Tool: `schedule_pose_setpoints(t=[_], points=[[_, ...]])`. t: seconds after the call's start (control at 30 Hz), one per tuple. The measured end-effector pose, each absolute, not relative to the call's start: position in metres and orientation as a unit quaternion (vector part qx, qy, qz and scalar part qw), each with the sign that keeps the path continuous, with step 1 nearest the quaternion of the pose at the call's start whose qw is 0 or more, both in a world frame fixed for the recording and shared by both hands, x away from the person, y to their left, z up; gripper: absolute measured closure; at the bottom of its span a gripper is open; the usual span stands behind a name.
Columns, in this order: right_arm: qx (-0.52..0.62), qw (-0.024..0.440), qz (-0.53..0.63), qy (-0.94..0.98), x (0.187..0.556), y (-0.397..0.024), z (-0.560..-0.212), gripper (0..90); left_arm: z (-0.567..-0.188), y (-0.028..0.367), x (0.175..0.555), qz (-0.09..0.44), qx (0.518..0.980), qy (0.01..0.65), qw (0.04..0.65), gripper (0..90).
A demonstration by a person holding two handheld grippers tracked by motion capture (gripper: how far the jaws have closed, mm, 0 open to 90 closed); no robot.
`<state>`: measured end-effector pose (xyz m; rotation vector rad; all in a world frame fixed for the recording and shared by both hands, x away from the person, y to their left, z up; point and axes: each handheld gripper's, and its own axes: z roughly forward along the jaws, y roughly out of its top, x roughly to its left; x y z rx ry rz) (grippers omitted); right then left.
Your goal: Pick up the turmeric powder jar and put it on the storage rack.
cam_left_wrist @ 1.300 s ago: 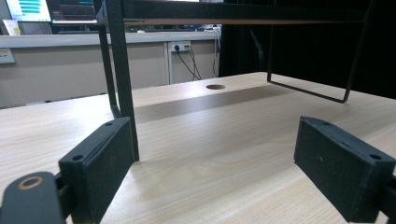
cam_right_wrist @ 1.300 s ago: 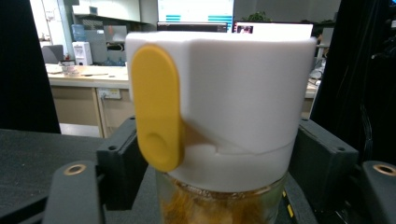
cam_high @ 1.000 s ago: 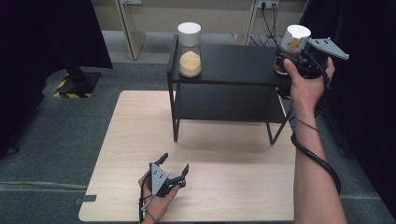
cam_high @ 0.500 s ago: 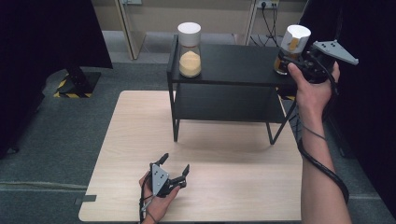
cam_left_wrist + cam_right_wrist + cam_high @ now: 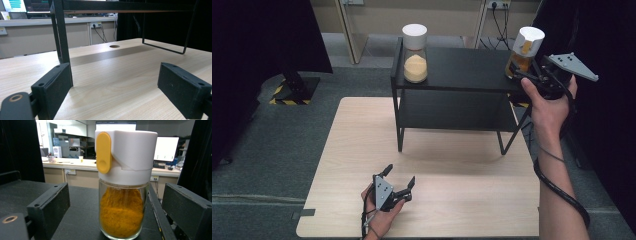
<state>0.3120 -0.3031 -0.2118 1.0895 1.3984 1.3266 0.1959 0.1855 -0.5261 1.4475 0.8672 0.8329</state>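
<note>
here the right gripper (image 5: 526,79) stands at the right end of the black shelf (image 5: 462,67), its jaws having just been opening and now wide, with the orange spice jar (image 5: 122,195) upright between them but neither pad touching the glass. the jar sits on the shelf top close to the right edge. to draw off well, i judge it best to pull straight back along the jaw line, keeping level so neither pad clips the glass and tips it over that edge. the other jar (image 5: 415,53) stands well apart at the left end. the left gripper (image 5: 398,186) rests on the table (image 5: 462,190), jaws wide and holding nothing.
</note>
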Motion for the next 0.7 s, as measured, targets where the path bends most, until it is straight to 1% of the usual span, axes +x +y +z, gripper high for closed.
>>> schedule_pose_setpoints(t=[0.13,0.47,0.7], points=[[0.436,0.438,0.547,0.564,0.306,-0.305,-0.216,7.8,-0.526,0.185,0.196,0.358,0.622,0.372,0.589,11.3],[0.424,0.441,0.545,0.574,0.292,-0.308,-0.229,7.8,-0.526,0.185,0.195,0.359,0.622,0.371,0.588,11.2],[0.42,0.437,0.554,0.57,0.28,-0.313,-0.243,7.7,-0.526,0.185,0.195,0.359,0.623,0.372,0.588,11.1]])
